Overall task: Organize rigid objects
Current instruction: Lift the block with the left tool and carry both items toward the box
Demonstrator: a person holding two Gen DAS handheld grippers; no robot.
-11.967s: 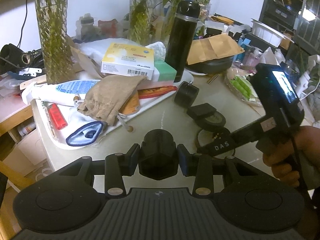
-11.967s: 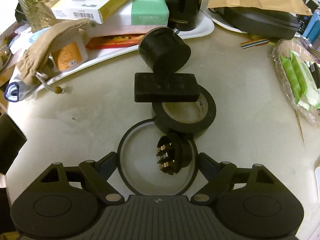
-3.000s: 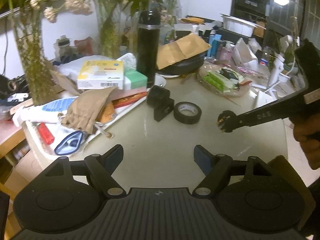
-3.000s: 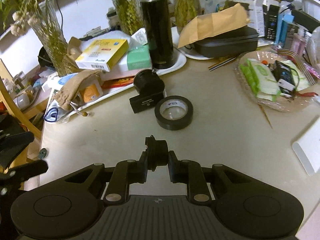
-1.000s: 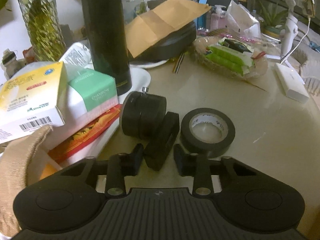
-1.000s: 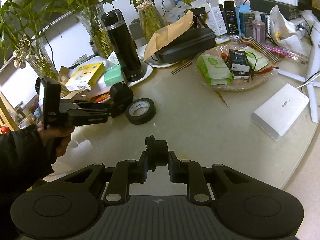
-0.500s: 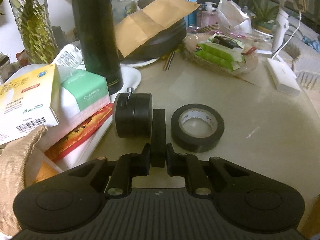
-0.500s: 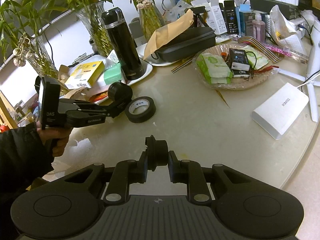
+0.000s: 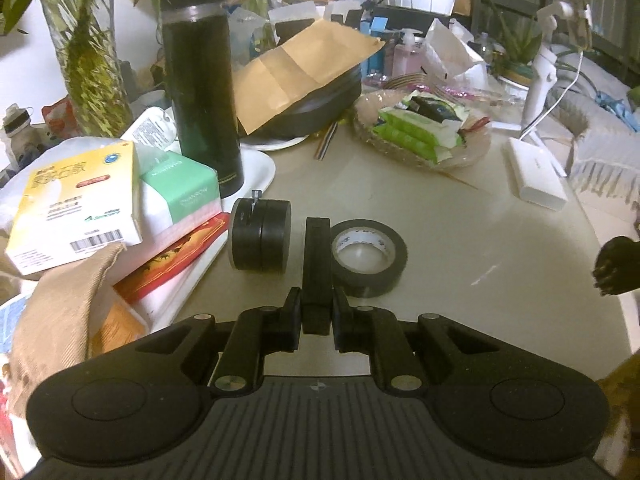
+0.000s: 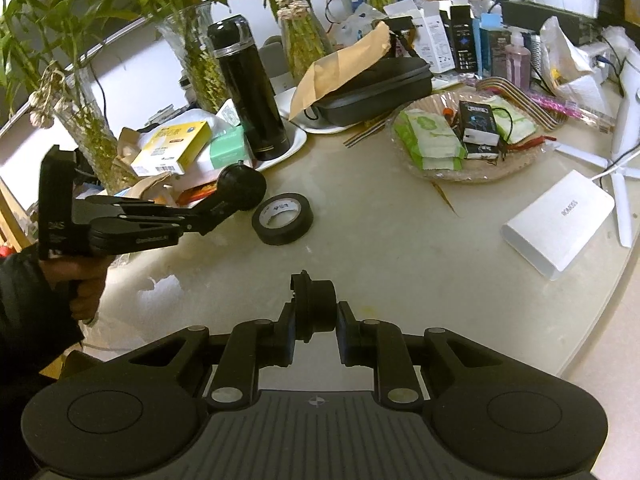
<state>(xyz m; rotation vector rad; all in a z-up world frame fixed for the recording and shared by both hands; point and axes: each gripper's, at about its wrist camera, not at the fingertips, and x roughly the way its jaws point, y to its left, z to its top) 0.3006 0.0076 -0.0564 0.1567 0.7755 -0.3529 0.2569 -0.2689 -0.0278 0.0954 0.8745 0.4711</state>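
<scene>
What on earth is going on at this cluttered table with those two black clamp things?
A person is tidying small hard items with a handheld gripper in each hand. The left gripper is shut on a flat black block, held on edge in front of a black caster wheel and a roll of black tape. The right gripper is shut on a small black round connector above the bare tabletop. Neither piece has been set down yet.
</scene>
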